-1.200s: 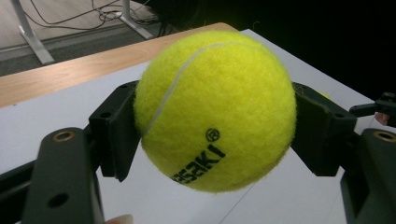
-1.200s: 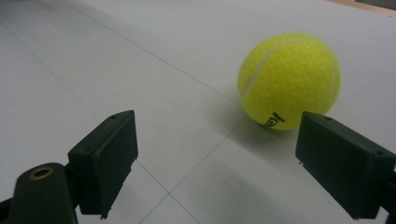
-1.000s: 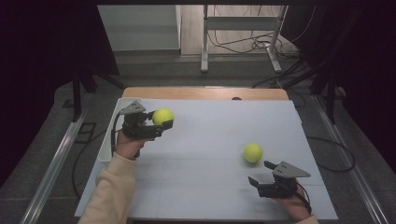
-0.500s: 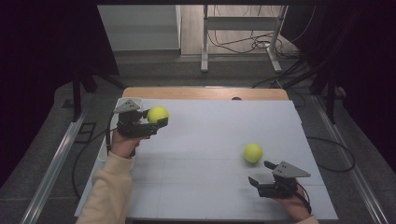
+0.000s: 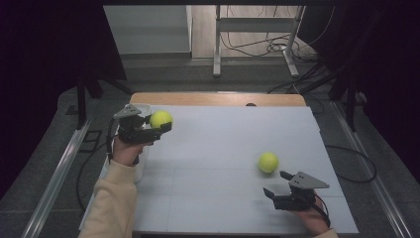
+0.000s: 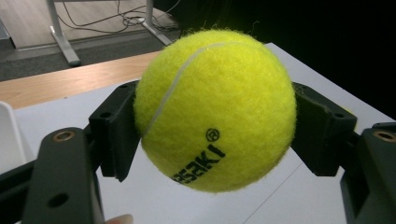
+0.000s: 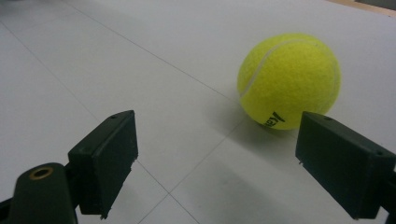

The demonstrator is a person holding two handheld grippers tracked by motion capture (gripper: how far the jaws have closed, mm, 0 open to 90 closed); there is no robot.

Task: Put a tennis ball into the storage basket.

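Left edge: white container (image 5: 140,110) sits at the bench's left border, just behind the left gripper; its contents cannot be made out
Left hand: (image 5: 125,151) comes up from the bottom left in a pale yellow sleeve (image 5: 110,203), wrapped around the gripper body
Left gripper: (image 5: 159,124) lies roughly level at the far-left part of the bench, jaws pointing right, pinching a ball from two sides
Held ball: yellow tennis ball (image 5: 161,119) is clamped between the left gripper's pads (image 6: 115,133), lifted clear of the surface; in the left gripper view (image 6: 215,110) it shows a white seam and black lettering on the lower side
Bench: white board (image 5: 218,144) with faint grid lines, lying on a wooden top whose far strip (image 5: 218,98) shows beyond it
Loose ball: second yellow tennis ball (image 5: 268,162) rests on the bench right of centre, near the right gripper and apart from it; in the right gripper view (image 7: 288,80) it sits beyond the jaws, nearer the right-hand one, casting a shadow to its left
Right gripper: (image 5: 276,184) rests low at the near-right part of the bench, jaws spread wide with nothing between them, pointing up and left toward the loose ball; grey three-cornered plate on top
Right hand: (image 5: 309,218) enters at the bottom right, holding the gripper from behind
Background: dark floor with metal frame legs (image 5: 216,44) and cables (image 5: 257,47) beyond the bench
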